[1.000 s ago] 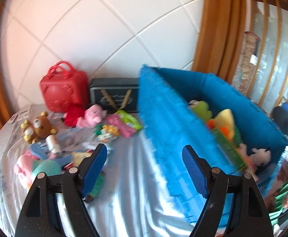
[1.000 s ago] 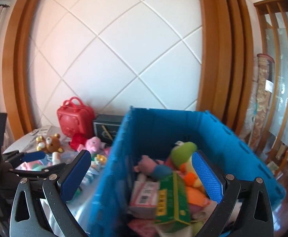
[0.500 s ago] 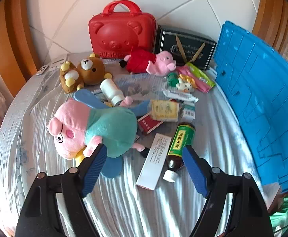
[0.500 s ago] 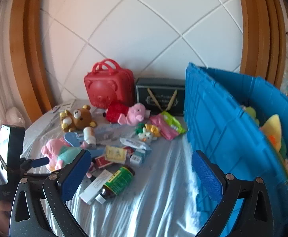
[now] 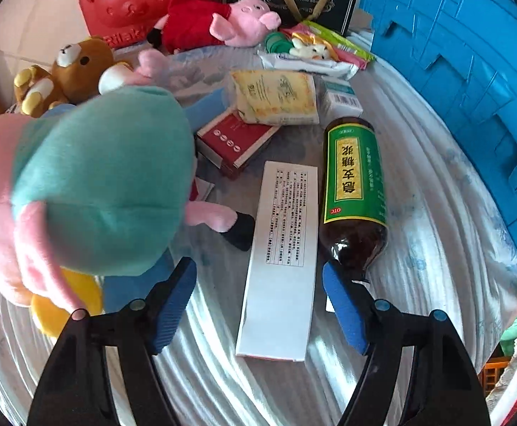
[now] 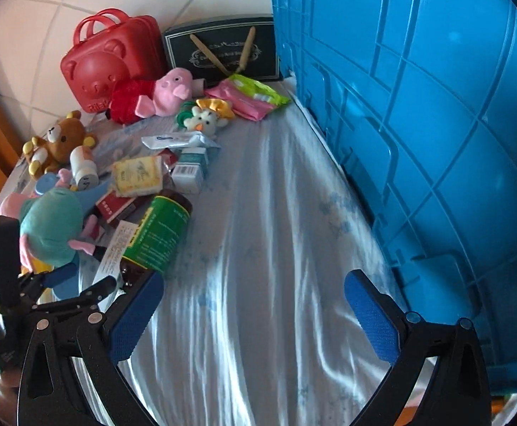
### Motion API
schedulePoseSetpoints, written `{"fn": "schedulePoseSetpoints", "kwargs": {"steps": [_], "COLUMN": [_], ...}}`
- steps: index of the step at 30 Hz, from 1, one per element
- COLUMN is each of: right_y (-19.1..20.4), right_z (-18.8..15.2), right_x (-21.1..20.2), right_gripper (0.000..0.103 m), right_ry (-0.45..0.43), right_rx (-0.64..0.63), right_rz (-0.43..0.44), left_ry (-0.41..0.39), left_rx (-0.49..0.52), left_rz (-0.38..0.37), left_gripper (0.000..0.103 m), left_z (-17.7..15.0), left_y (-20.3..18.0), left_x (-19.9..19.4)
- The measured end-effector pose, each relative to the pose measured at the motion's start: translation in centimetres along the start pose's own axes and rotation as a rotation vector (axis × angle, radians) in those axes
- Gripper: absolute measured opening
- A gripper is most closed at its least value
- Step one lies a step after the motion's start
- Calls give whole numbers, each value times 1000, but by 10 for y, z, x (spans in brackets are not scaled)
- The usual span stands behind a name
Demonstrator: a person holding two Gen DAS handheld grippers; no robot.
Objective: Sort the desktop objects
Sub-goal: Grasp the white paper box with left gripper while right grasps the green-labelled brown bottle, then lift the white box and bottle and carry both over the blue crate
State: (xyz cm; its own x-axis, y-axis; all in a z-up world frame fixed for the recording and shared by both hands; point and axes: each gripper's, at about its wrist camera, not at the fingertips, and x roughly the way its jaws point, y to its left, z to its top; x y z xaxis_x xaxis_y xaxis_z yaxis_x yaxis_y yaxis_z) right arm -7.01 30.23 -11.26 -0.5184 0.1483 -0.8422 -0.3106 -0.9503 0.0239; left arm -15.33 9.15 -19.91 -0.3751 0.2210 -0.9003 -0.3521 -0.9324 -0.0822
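Flat white box [image 5: 281, 259] lies beside glossy cylindrical bottle [image 5: 354, 191].

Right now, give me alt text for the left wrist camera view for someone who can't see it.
The left gripper hangs with jaws closing over a long white box lying flat on a cloth-covered table. A green-labelled brown bottle lies beside the box, a plush pig in teal on its other side, and a blue crate at the right.

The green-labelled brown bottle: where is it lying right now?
In the left wrist view the bottle lies on the table beside the white box, between it and the blue crate.
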Motion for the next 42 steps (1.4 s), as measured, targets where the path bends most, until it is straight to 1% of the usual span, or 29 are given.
{"fn": "schedulePoseSetpoints", "kwargs": {"steps": [1,2,3,4,5,8,10,11,14,16,19,21,22,24,26,27,28,29,30,32,34,37,38,40,41,42], "right_y": [-2,-2,-3,-1,1,10,18,23,37,48,66,74,77,83,90,91,93,94,94,95,91,85,85,84,84,84], "right_z": [-1,-2,-4,-4,-5,-6,-3,-1,7,13,20,24,25,28,30,30,30,29,29,27,25,26,27,26,25,25], "right_x": [3,6,9,12,15,28,40,46,68,82,97,103,106,112,120,124,129,133,135,133,131,136,139,146,148,147], "right_gripper": [103,103,103,103,103,103,103,103,103,103,103,103,101,82,78,72,70,63,53,53,53,54,57,57,52,52], "right_ry": [12,22,34,41,48,75,94,102,141,167,196,202,207,225,249,255,267,287,301,297,300,309,312,319,328,324], "right_rx": [15,25,35,39,41,42,42,43,63,70,60,45,39,31,24,22,21,29,32,-4,-13,-17,-18,-20,-22,-31], "right_rz": [1,1,2,2,2,24,53,66,139,177,188,170,168,181,188,188,199,218,220,174,161,167,165,176,184,183], "left_ry": [18,39,21,5,17,-6,-27,-26,14,17,10,8,8,8,7,8,8,8,9,11,12,15,17,21,19,17], "left_rx": [-8,-16,-10,10,19,-2,-9,-12,-45,-53,-57,-66,-72,-71,-71,-70,-72,-72,-71,-66,-56,-46,-46,-45,-41,-36], "left_rz": [-4,-12,4,18,11,-7,8,9,-33,-39,-41,-51,-57,-59,-57,-56,-56,-59,-59,-55,-48,-36,-31,-21,-17,-8], "left_gripper": [65,62,58,43,42,41,41,41,41,41,41,41,41,41,41,41,41,41,41,41,41,41,41,41,41,41], "left_z": [1,2,3,5,6,5,3,3,5,6,9,9,9,10,9,10,10,11,12,12,13,15,16,15,14,13], "left_y": [1,1,0,-4,-7,-6,-1,3,13,16,15,16,17,17,17,17,18,18,18,18,16,13,12,9,7,6], "left_x": [9,19,21,21,22,12,6,6,15,18,19,20,20,21,20,20,21,21,22,23,25,27,28,27,26,24]}}
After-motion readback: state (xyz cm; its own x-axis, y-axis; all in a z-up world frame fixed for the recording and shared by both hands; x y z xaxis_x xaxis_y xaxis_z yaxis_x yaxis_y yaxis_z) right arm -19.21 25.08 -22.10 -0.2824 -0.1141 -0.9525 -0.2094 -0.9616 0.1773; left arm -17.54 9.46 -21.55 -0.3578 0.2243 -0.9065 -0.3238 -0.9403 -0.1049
